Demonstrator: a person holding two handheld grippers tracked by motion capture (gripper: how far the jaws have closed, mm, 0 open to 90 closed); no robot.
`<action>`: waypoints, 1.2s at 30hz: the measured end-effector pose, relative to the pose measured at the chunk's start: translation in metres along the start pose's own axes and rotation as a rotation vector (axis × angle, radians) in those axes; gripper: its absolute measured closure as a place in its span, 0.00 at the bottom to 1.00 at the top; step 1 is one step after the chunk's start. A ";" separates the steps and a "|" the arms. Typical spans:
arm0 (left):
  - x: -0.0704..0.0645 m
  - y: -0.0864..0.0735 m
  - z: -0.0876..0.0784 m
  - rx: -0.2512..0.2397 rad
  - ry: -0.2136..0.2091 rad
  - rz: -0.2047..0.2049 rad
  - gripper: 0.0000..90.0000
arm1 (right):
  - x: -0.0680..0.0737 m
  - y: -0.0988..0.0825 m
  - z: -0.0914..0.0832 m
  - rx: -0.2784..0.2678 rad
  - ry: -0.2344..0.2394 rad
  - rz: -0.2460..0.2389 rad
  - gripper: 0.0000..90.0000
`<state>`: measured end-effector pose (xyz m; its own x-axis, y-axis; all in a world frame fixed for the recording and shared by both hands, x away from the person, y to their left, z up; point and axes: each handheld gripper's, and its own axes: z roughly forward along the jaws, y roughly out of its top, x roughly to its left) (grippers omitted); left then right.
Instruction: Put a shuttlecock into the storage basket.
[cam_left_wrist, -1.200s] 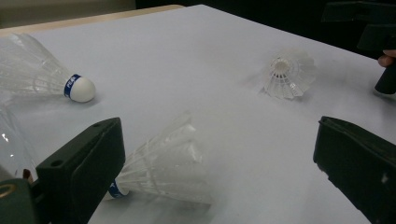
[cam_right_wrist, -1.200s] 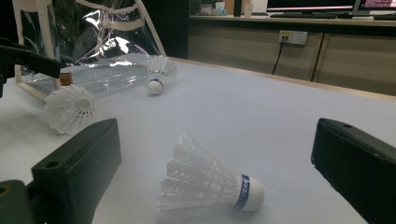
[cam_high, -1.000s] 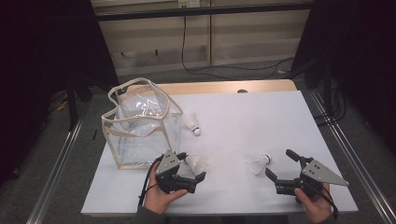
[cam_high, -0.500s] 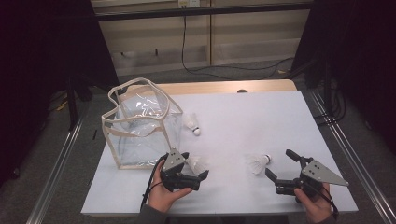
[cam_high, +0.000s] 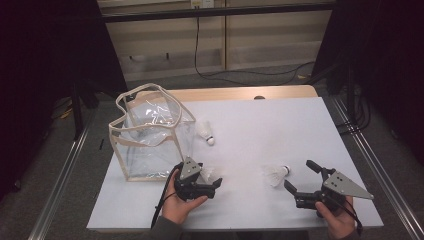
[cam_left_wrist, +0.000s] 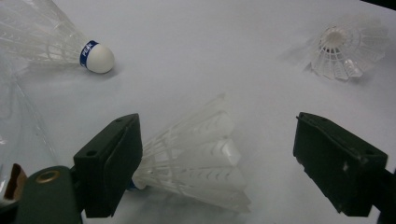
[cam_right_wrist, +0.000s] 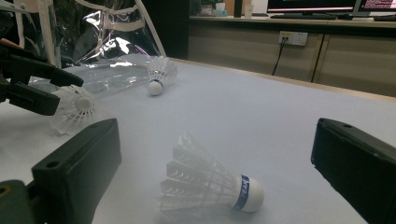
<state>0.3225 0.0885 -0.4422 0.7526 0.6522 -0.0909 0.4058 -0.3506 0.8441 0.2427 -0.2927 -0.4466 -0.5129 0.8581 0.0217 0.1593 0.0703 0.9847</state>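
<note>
Three white shuttlecocks lie on the white table (cam_high: 250, 120). One shuttlecock (cam_left_wrist: 196, 158) lies on its side between the jaws of my left gripper (cam_left_wrist: 217, 140), feathers against the left jaw, the right jaw standing clear of it. These jaws have just been closing, and the gripper is still open. In the high view my left gripper (cam_high: 212, 186) sits beside the clear bag (cam_high: 150, 135). My right gripper (cam_right_wrist: 215, 135) stands wide open around a second shuttlecock (cam_right_wrist: 210, 189) without touching it. The third shuttlecock (cam_high: 206, 132) rests by the bag's right side.
The clear plastic bag with beige trim stands open-topped at the table's left. The far and right parts of the table are bare. The front table edge (cam_high: 225, 230) runs just below both hands. Metal rails (cam_high: 380, 165) flank the table.
The left gripper has edged slightly right over its shuttlecock and its jaws have narrowed around it. The right hand and the other shuttlecocks have not moved.
</note>
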 end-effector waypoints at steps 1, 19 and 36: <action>0.000 0.000 0.000 0.006 0.003 0.002 0.19 | 0.000 0.000 0.000 0.001 -0.001 -0.001 0.02; -0.001 0.002 0.002 0.036 0.086 0.007 0.34 | 0.000 0.000 0.000 -0.002 -0.003 -0.003 0.02; -0.003 0.002 0.004 0.066 0.126 0.034 0.39 | 0.000 0.000 0.000 -0.002 -0.002 -0.005 0.02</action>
<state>0.3231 0.0839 -0.4426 0.6971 0.7169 0.0075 0.4175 -0.4144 0.8087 0.2428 -0.2932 -0.4464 -0.5121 0.8588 0.0164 0.1546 0.0734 0.9852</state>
